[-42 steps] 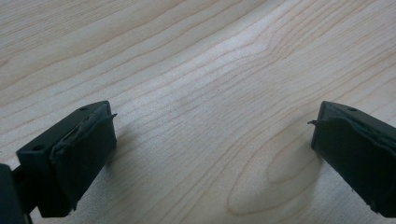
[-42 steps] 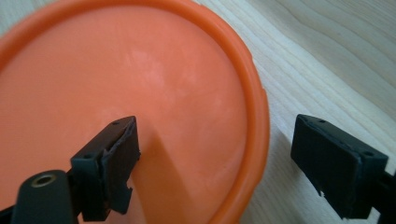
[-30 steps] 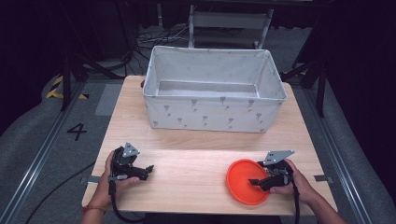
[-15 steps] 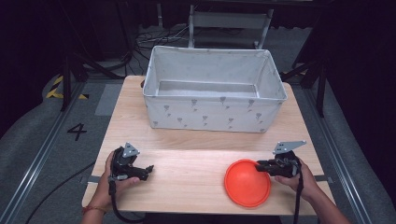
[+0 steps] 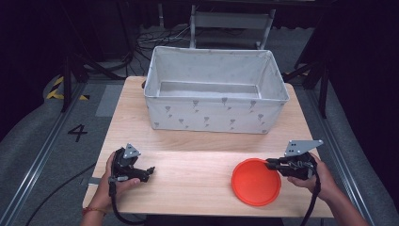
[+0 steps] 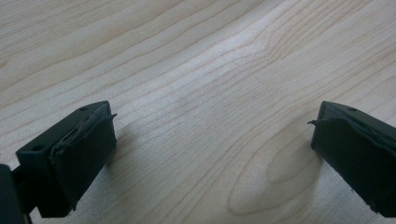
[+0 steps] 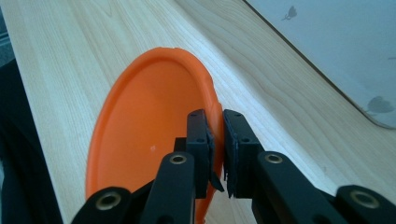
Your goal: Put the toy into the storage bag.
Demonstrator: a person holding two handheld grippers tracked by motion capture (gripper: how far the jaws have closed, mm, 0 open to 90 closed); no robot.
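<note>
An orange plate lies on the wooden table at the front right. My right gripper sits at the plate's right edge. In the right gripper view its jaws are shut on the plate's rim, one inside and one outside, and the plate stands tilted on edge in that view. At the front left, my left gripper rests low over the bare wood. Its fingers stand wide open with nothing between them.
A large white fabric bin stands across the back half of the table, and its printed wall shows in the right gripper view. Bare wood lies between the two grippers. The table's front edge runs just below both hands.
My right gripper has moved right from over the plate to its right rim and shut on it. The plate has shifted slightly right. The left gripper has stayed still.
</note>
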